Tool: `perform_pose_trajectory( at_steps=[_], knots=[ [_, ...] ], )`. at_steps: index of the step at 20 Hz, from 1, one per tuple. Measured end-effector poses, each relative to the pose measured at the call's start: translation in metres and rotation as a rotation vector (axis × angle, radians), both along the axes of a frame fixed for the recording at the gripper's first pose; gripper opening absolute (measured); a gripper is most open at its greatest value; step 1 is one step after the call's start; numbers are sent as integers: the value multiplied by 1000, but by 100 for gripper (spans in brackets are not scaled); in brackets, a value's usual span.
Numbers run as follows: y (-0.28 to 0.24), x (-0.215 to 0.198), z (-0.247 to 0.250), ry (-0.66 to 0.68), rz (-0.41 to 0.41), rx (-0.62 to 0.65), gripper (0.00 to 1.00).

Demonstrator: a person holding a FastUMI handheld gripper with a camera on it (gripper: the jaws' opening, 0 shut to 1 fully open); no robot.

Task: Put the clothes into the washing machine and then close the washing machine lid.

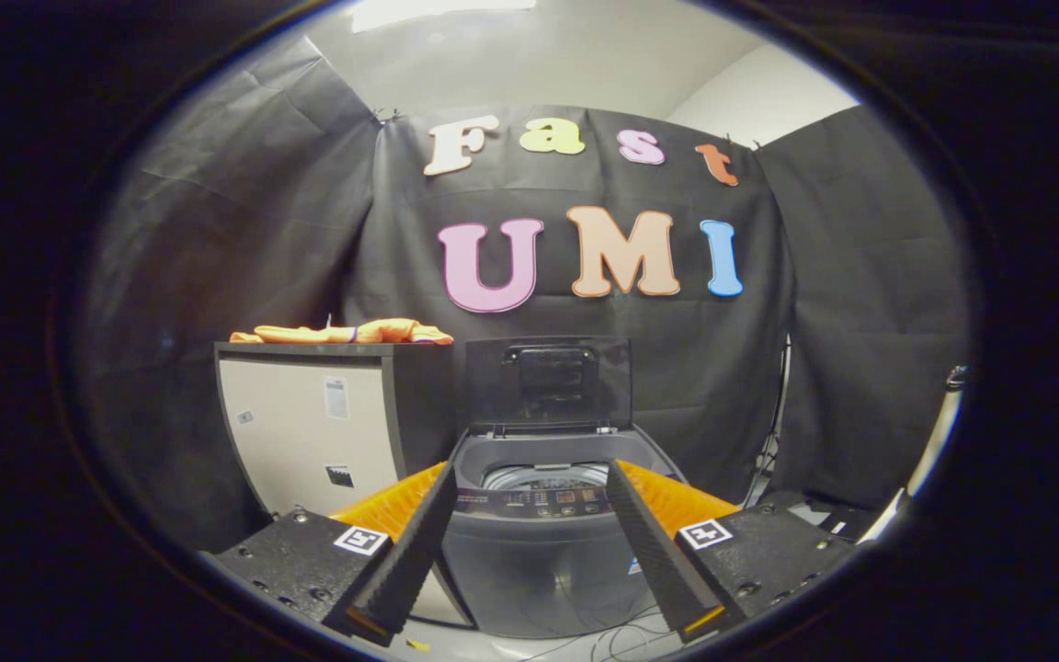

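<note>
The orange clothes (pixel 346 332) are lying on the cabinet (pixel 309 423) top, along its front edge, awaiting pickup. Beside it the washing machine (pixel 543 533) is standing with its lid (pixel 548 382) propped upright, ready for loading. The gripper (pixel 534 552) is hovering wide open, holding nothing.

Single fisheye camera rides on gripper (pixel 534 542), looks forward along two spread fingers, nothing between them. Faces booth's back wall head-on, roughly level, from slightly above washing machine (pixel 543 515) rim. Machine close ahead, framed between fingers, drum partly visible. Raised lid (pixel 548 382) faces camera. Cabinet (pixel 327 428) sits beside machine, clothes (pixel 346 332) on top near eye level.
</note>
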State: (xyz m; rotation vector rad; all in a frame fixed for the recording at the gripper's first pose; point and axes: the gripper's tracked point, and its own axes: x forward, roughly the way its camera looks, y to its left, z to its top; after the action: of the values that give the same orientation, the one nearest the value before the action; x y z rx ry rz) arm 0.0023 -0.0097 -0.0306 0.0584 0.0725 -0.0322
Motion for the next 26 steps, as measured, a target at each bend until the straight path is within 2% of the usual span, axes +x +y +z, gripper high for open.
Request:
perform_pose_trajectory(
  at_steps=[5,6,8,11,15,22,26],
  knots=[
    [23,34,22,12,14,80,98],
    [35,41,26,33,29,125,97],
    [70,61,43,42,108,181,96],
    [89,89,69,63,110,78,96],
    [156,119,94,85,209,144,96],
    [215,186,113,218,111,120,96],
    [257,230,131,240,138,59,97]
  ],
)
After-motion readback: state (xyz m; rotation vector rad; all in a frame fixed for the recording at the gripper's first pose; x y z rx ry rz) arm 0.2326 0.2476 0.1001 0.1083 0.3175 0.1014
